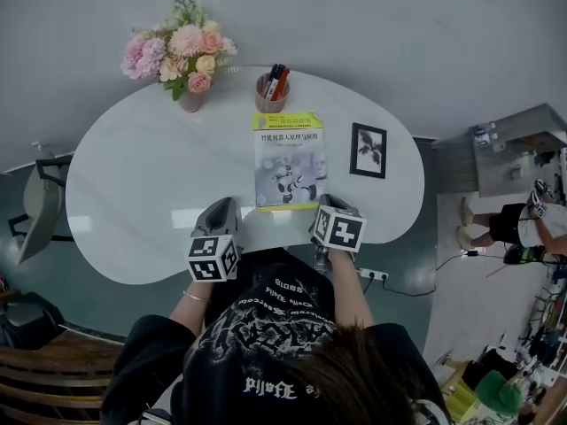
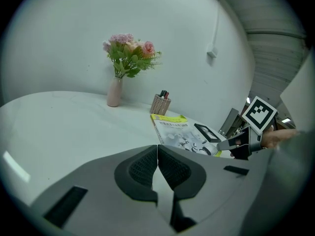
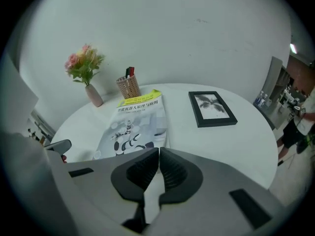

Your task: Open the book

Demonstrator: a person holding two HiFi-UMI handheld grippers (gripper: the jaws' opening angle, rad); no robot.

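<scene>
1. Tabletop (image 1: 133, 184), white, glossy and kidney-shaped, carries everything here.
2. A closed paperback book (image 1: 289, 159) with a pale grey cover, a yellow band along its far edge and a white robot pictured on it lies flat, cover up, in the middle of the tabletop, its near edge close to the person's side.
3. The left claw (image 2: 157, 149) has its two dark ribbed pads pressed together with nothing between them. It sits over bare tabletop, just left of the book's near left corner.
4. The right claw (image 3: 159, 154) is likewise pressed together and empty, just beside the book's near right corner. Whether it touches the book cannot be made out.
5. A bunch of pink and cream flowers in a slim pink vase (image 1: 182, 51) stands upright at the far left, well apart from the book.
6. A black-framed picture of a dark plant (image 1: 368, 150) lies flat to the right of the book, not touching it.
7. A woven brown pen cup (image 1: 271, 96) holding red and black markers stands just beyond the book's far edge.
</scene>
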